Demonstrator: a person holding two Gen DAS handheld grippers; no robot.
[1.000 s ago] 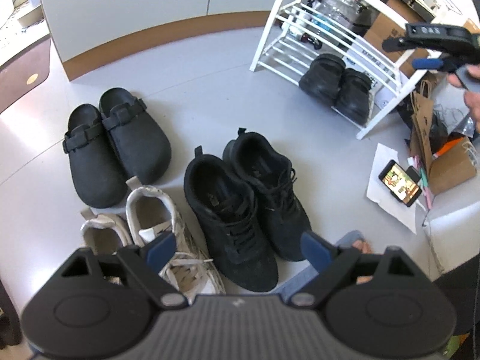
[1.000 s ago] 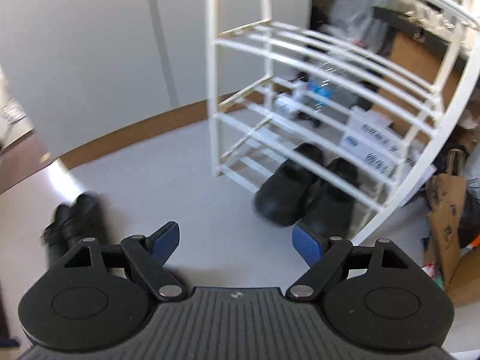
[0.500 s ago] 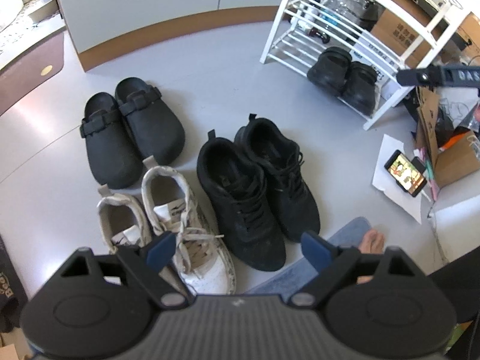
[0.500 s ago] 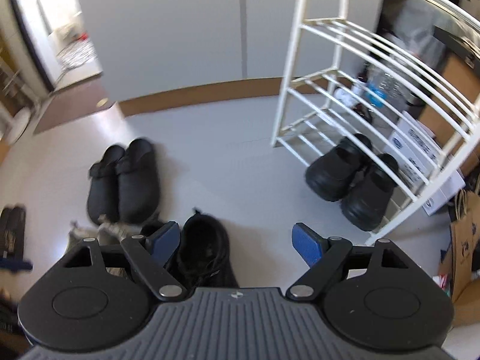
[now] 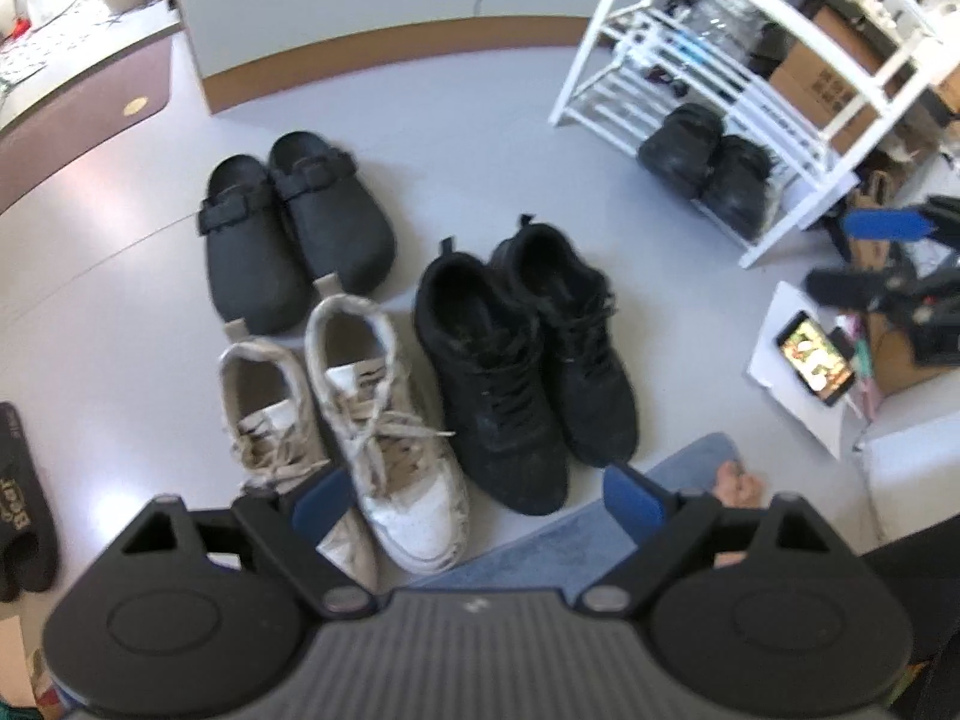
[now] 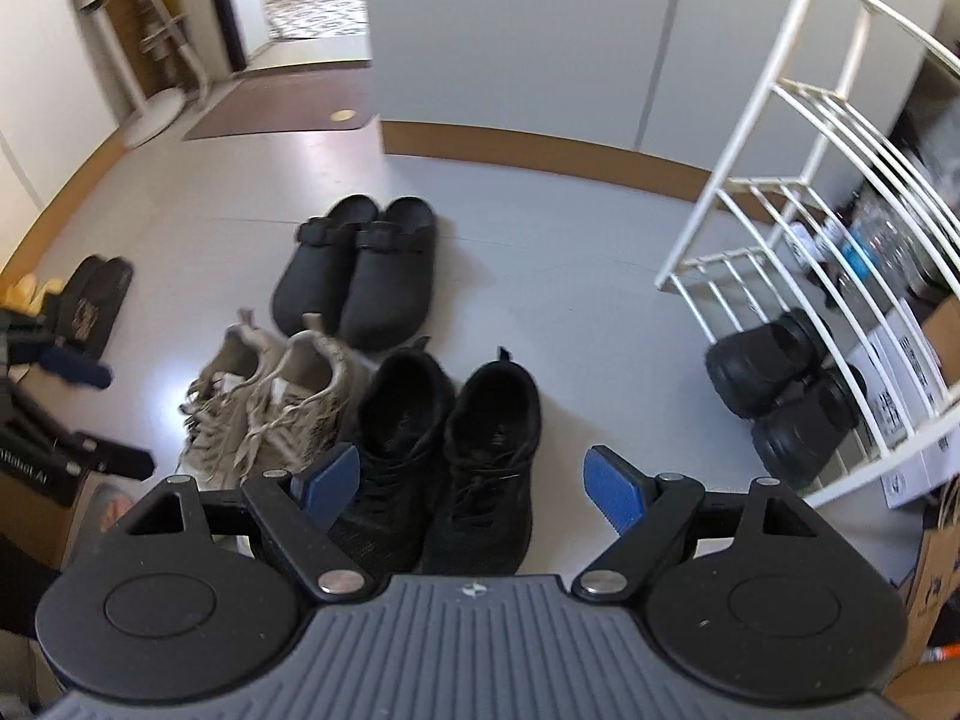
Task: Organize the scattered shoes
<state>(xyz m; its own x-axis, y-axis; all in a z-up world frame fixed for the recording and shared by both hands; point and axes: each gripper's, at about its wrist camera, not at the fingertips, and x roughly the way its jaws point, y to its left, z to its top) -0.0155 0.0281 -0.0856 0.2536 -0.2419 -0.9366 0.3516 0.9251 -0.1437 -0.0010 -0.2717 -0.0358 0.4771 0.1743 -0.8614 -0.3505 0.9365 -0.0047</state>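
The white shoe rack [image 6: 798, 252] is the fixed mark here, and only one pair, the chunky black clogs [image 6: 780, 384], sits on its bottom shelf, toes pointing out toward the floor. The rest remains on the grey floor [image 5: 480, 138], well apart from the rack: the black sneakers [image 6: 444, 456] lie nearest it, the beige laced sneakers [image 6: 264, 402] just beyond them and touching their side, and the black strapped clogs [image 6: 360, 270] behind those two pairs, farther from the rack's front. A pair of dark slippers [image 6: 96, 294] lies farthest out (possibly not part of the job). So, judged from this, roughly one pair is stowed and three at least are left, neatly paired but not shelved. The right gripper [image 6: 474, 486] hangs over the black sneakers with fingers spread wide and holding nothing; the left gripper [image 5: 474, 492] hovers above the beige pair, likewise wide and empty.
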